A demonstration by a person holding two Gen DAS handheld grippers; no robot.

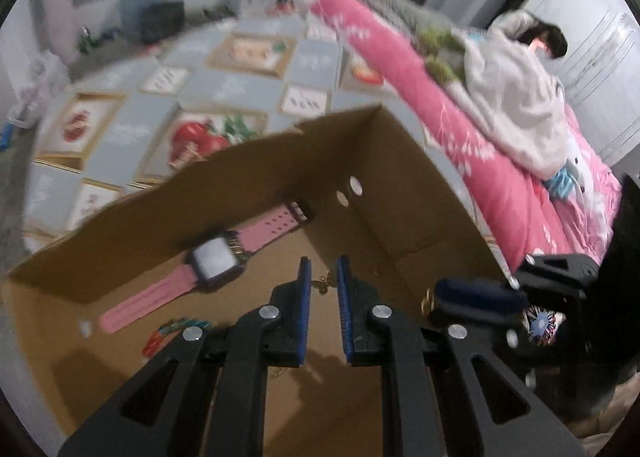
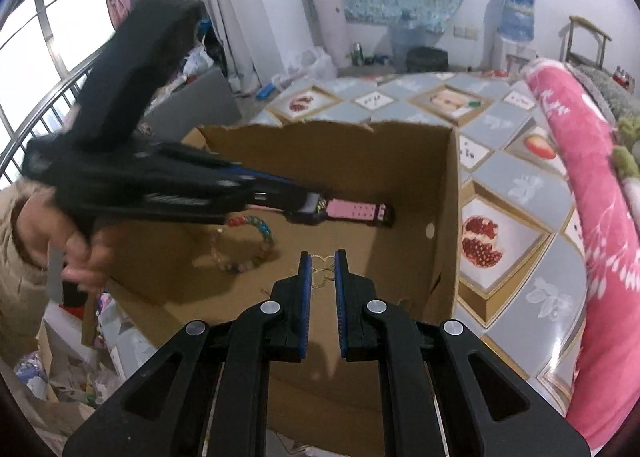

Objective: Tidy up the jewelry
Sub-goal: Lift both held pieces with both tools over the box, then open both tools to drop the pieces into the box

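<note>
Both grippers over the cardboard box [image 2: 444, 217]

Left gripper [image 1: 323, 269] and right gripper [image 2: 323, 261] nearly shut, empty; gold chain [image 2: 322, 271] beneath the right's tips, pink watch [image 1: 208, 269] at ten o'clock

The box [image 2: 360, 177] is brown, matt cardboard. The watch [image 1: 212, 261] has a soft pink rubbery strap. The bead bracelet [image 2: 256, 241] looks shiny like glass.
</note>
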